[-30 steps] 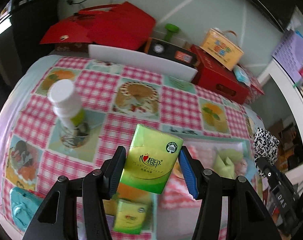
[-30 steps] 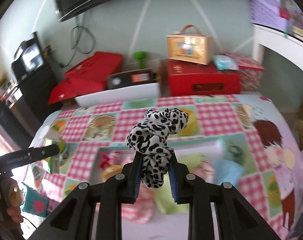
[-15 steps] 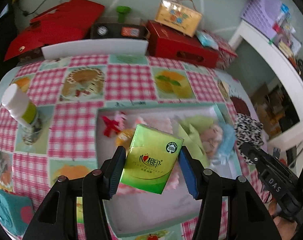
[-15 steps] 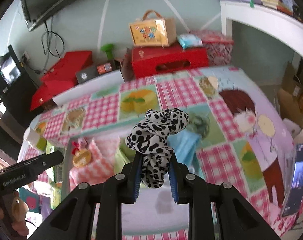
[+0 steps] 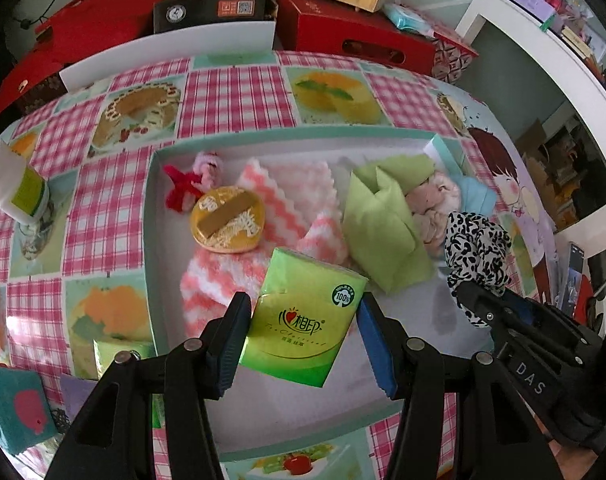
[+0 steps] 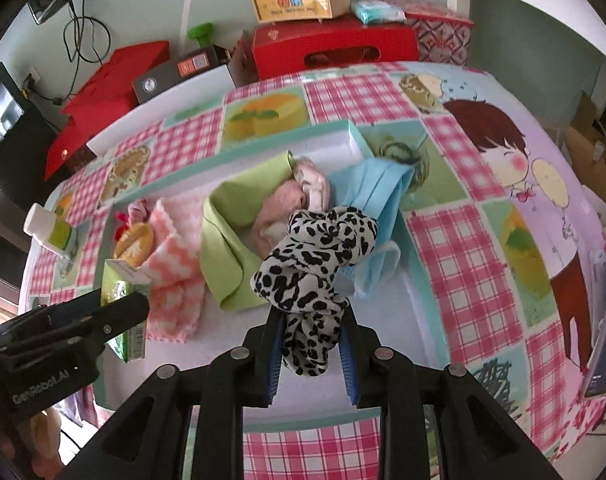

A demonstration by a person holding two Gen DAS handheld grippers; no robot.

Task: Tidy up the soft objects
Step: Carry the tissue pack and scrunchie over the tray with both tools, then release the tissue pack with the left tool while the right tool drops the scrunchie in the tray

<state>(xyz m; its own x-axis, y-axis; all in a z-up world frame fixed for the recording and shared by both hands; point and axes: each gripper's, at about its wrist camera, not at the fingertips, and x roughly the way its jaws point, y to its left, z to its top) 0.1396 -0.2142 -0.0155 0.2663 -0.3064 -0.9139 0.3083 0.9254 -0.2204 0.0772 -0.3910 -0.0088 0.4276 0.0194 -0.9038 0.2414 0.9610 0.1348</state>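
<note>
My left gripper (image 5: 303,336) is shut on a green tissue pack (image 5: 303,320) and holds it above the front part of a shallow white box with a teal rim (image 5: 149,216). My right gripper (image 6: 311,352) is shut on a black-and-white leopard scrunchie (image 6: 315,252) above the box's right side; it also shows in the left wrist view (image 5: 477,248). In the box lie a pink-and-white cloth (image 5: 287,196), a green cloth (image 5: 383,220), a pink soft item (image 5: 431,200), a blue face mask (image 6: 375,200), a yellow round piece (image 5: 227,222) and a red-pink bow (image 5: 183,188).
The table has a pink checked cloth (image 5: 239,92). A white-capped bottle (image 5: 15,188) stands at the left. Another green tissue pack (image 5: 121,356) and a teal item (image 5: 15,412) lie at the front left. Red boxes (image 5: 351,36) and a white board (image 5: 171,56) line the far edge.
Both grippers have moved forward and down over the box, each still holding its item. The bottle has shifted to the left edge of the left wrist view.
</note>
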